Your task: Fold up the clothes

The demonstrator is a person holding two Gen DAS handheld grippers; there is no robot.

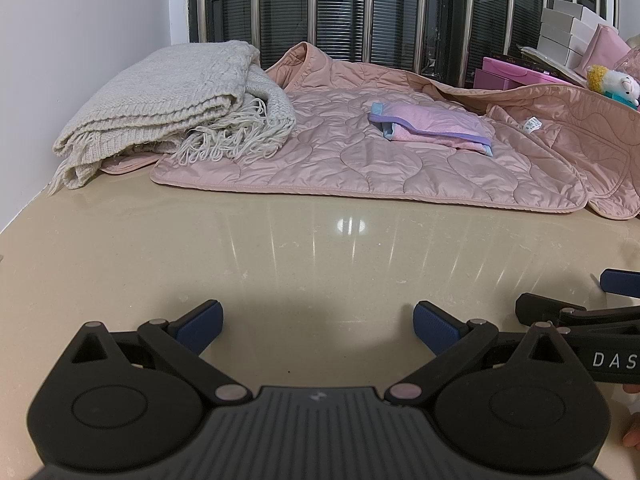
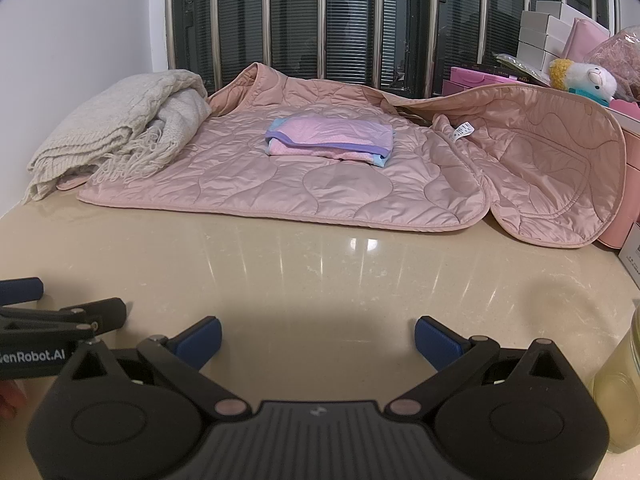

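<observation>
One pink quilted jacket (image 2: 340, 184), one folded pink-and-purple garment (image 2: 330, 136), one folded cream knitted fringed blanket (image 1: 172, 100), one white plush toy (image 2: 588, 78), one yellowish glass jar (image 2: 620, 384), two black blue-padded grippers.

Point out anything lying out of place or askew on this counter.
The pink quilted jacket lies open and unfolded, its right side riding up against the pink boxes. A small folded pink-and-purple garment sits on top of it, in the way of folding.
</observation>
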